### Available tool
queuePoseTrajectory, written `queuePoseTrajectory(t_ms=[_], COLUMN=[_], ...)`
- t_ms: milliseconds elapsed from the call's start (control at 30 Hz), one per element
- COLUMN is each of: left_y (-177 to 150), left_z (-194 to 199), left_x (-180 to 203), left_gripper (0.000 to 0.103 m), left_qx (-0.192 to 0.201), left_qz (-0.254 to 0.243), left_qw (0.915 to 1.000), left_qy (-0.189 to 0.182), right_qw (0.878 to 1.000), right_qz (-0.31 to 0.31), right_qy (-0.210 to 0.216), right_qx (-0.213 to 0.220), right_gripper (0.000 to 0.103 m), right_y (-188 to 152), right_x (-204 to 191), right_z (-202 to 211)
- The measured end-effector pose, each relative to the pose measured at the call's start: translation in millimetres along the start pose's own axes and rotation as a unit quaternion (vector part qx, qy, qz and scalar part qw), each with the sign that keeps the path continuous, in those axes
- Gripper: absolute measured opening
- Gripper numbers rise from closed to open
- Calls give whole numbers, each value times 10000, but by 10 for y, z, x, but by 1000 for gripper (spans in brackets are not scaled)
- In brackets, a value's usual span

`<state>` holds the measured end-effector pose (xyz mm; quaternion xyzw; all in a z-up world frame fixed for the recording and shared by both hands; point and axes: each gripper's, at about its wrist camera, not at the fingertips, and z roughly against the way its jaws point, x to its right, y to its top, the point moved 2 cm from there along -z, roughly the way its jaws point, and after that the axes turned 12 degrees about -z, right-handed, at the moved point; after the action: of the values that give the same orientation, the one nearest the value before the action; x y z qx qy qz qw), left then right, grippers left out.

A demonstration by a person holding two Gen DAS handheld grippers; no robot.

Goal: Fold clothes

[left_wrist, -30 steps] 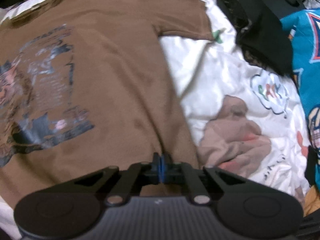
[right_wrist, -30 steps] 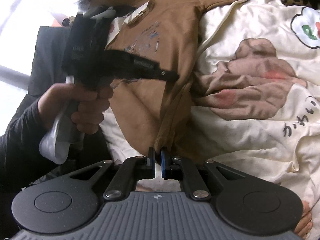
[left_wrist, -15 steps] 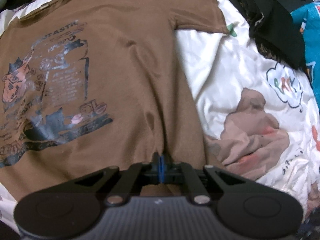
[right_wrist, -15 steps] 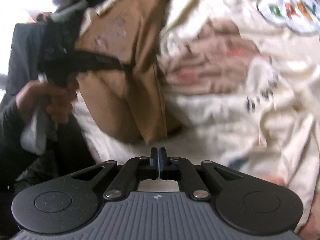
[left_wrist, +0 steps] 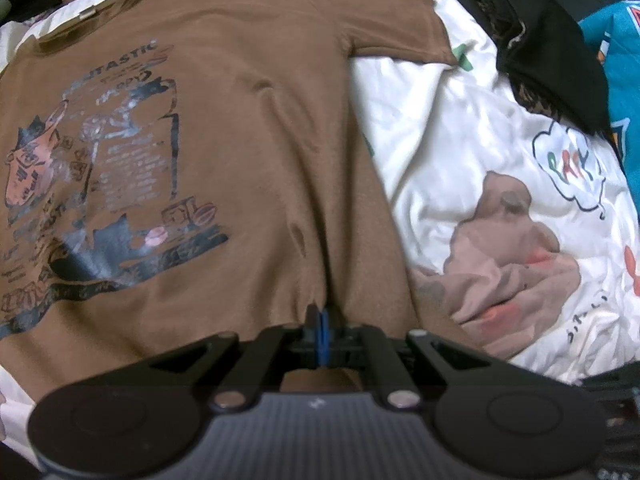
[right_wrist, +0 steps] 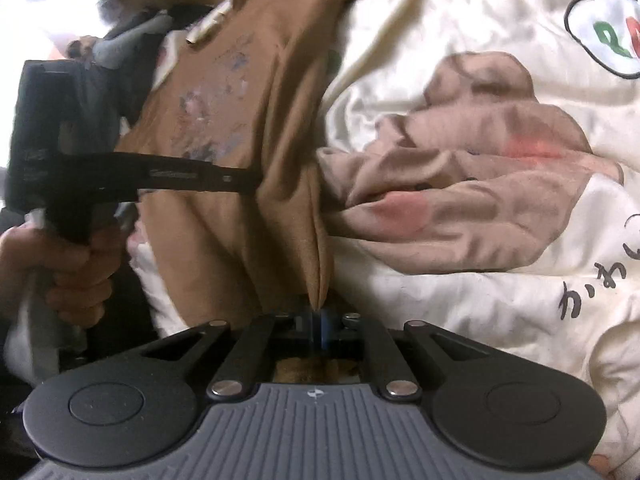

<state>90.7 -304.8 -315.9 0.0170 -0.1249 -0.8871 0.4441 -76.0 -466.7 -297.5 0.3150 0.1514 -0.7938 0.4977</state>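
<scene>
A brown T-shirt [left_wrist: 256, 128] with a printed graphic lies face up on a white printed bedcover [left_wrist: 440, 128]. My left gripper [left_wrist: 320, 320] is shut on the shirt's bottom hem. In the right wrist view my right gripper [right_wrist: 318, 320] is shut on a pinched fold of the brown T-shirt [right_wrist: 248, 92] at its hem corner. The left gripper [right_wrist: 256, 180] shows there too, held in a hand, its tip against the shirt to the left of mine.
A black garment [left_wrist: 552, 40] and a teal printed garment [left_wrist: 624, 80] lie at the back right of the bed. The bedcover's bear print [right_wrist: 472, 176] is to the right of the shirt. A person's hand [right_wrist: 76, 276] grips the left tool's handle.
The shirt now lies flatter and more spread out, with the graphic fully in view. The right gripper has closed on the hem again after swinging away half a second ago.
</scene>
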Motion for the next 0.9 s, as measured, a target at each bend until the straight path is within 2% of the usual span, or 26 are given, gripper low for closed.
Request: queuePoseTrajectory(t_ms=[67,233,467,900], left_y=[10,40,110,154], left_z=[5,4,-77,-14], left_x=[2,74,175,193], left_gripper=[1,2,2,14], left_qx=[5,26,-33,39], left_qz=[-6,-104,-179,-193], left_qw=[10000,9998,9996,9992], left_qy=[-72,-183,-228,-339], right_qw=[9999,9992,9983,9927], right_qz=[90,-163,-398,-856], right_qy=[71,269,291,-487], right_qx=[88,248,315,699], right_gripper=[0,0,0,0], right_y=[-30,-50,-154,15], right_x=[-48,-76,-71,457], right_z=[159,518,582,542])
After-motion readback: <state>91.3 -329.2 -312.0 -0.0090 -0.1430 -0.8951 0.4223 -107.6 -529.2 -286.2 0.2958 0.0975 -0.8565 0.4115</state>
